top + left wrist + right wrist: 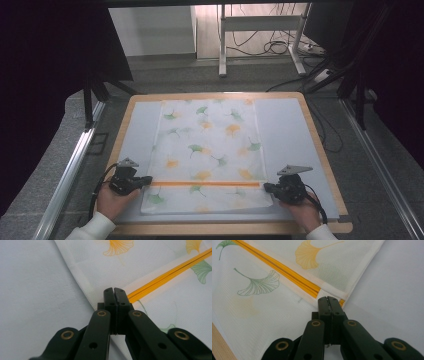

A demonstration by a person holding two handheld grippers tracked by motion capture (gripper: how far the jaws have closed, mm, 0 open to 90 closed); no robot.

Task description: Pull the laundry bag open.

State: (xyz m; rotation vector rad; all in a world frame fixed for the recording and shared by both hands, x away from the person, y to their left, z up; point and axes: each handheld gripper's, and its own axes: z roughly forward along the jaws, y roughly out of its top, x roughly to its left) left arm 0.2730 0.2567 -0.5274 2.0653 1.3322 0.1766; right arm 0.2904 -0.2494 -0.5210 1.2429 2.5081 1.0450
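Left gripper (148, 180) pinched closed at cloth's (210, 145) left edge; right gripper (267, 187) pinched closed at right edge | both by orange stripe (205, 184) | grey mat (287, 135)

The left claw (146, 179) lies low at the near left, its black jaws pressed flat together and pointing to the right. The left hand (114, 199) grips its body from behind, the white-sleeved forearm coming in from the bottom edge. The right claw (267, 187) sits at the near right, jaws closed tight with no gap between them, pointing left toward the other. The right hand (303, 210) wraps its body from below, wrist angled inward. Both claws lie roughly level, facing each other well apart, and a cable trails back from each.
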